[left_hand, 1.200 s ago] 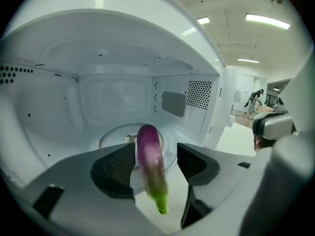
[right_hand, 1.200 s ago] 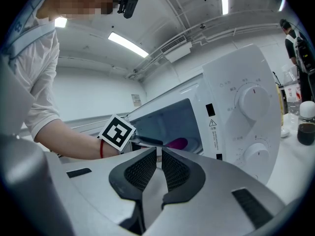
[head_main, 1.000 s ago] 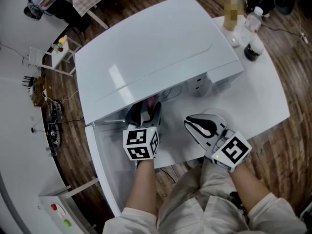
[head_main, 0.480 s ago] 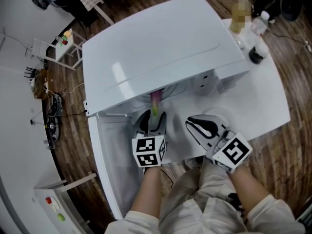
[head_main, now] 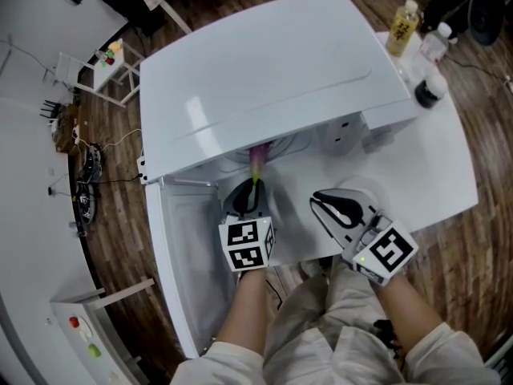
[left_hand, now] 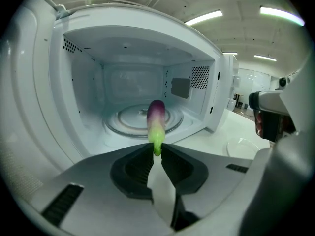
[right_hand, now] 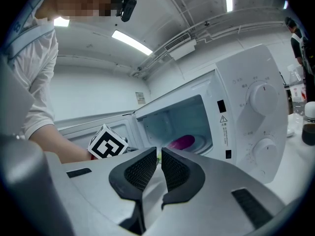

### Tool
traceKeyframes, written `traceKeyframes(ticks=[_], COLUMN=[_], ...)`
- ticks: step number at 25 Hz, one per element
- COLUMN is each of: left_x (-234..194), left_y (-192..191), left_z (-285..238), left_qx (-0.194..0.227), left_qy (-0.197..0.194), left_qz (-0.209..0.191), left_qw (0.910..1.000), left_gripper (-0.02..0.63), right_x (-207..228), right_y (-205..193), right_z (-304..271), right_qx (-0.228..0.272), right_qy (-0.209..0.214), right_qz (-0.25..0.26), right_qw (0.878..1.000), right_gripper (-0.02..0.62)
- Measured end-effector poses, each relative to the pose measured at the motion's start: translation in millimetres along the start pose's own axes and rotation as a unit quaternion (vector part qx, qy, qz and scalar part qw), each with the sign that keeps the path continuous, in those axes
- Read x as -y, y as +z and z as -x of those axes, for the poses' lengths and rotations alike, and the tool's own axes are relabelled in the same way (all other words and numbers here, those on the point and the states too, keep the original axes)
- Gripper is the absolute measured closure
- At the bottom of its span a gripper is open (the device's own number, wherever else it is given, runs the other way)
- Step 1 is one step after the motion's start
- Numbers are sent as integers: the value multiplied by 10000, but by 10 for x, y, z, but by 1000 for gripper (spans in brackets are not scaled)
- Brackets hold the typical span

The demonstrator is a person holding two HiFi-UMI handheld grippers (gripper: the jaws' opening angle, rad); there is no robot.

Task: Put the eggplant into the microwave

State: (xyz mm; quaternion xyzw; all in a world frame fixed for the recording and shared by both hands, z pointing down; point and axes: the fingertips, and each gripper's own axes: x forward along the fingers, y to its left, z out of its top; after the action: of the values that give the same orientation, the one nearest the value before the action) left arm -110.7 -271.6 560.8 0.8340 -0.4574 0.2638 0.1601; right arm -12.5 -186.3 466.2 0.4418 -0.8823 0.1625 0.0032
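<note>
Left fingers just closed, now pinching the green stem tip of the eggplant, after backing out a little. Purple end already over the turntable inside the microwave. Probably only a push deeper left. Right fingers together, empty, off to the side.

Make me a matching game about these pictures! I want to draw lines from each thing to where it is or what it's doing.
Things:
1. purple eggplant with a green stem
2. white microwave's door
3. yellow plastic bottle
4. right gripper

Places and states:
A. swung open
B. shut, holding nothing
C. stem pinched in the left gripper
D. standing on the white table

Pairs: 1-C, 2-A, 3-D, 4-B.

The left gripper's jaws have just been closing, with the stem between them.
</note>
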Motion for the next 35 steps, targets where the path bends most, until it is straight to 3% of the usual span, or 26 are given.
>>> traceKeyframes(ticks=[11,25,29,35], left_x=[-97,-119,-138,-128], left_y=[270,353,358,348], left_z=[-118,-345,-337,-282], left_qx=[222,232,274,312], left_qy=[131,237,257,198], left_qz=[172,-52,-40,-56], left_qw=[9995,9994,9993,9993], left_gripper=[557,555,485,485], right_x=[21,84,75,51], right_y=[47,52,57,63], right_z=[-24,27,15,-22], right_qx=[-20,-45,-43,-44], right_qy=[49,-7,-14,-11], right_qz=[61,50,60,60], right_qw=[10000,10000,10000,10000], right_gripper=[557,557,557,557])
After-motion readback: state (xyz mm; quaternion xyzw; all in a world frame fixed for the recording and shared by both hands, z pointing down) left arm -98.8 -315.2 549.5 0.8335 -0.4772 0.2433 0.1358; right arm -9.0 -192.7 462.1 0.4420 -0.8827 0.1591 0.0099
